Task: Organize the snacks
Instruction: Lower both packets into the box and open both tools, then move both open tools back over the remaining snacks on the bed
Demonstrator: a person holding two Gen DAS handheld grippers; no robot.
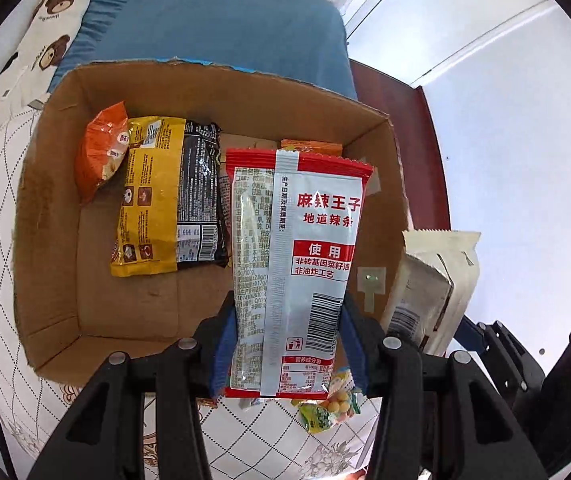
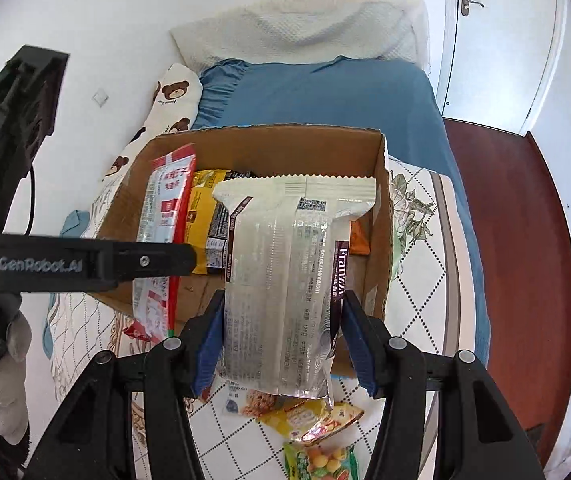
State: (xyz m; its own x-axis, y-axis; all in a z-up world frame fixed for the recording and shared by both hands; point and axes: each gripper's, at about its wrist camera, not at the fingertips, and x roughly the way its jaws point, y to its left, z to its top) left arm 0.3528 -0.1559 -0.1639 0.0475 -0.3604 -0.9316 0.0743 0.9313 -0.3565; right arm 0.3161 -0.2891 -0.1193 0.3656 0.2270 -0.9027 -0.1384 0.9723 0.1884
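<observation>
An open cardboard box [image 1: 49, 184] [image 2: 381, 220] stands on the bed. Inside lie an orange packet [image 1: 99, 156], a yellow and black packet [image 1: 157, 196] [image 2: 205, 216] and another orange packet at the back [image 1: 311, 147]. My left gripper [image 1: 289, 344] is shut on a red and silver spicy-strip packet [image 1: 305, 248] [image 2: 163, 216], held over the box. My right gripper [image 2: 281, 340] is shut on a cream and silver Franzzi packet [image 2: 285, 280] [image 1: 429, 280], held over the box's near right part.
Loose snack packets lie on the quilt near the box's front: a yellow one [image 2: 313, 420], a green candy bag [image 2: 321, 460] [image 1: 325, 412] and a small biscuit packet [image 2: 249, 400]. A blue pillow [image 2: 325, 92] lies behind the box. A dark wooden bed edge [image 2: 525, 260] runs along the right.
</observation>
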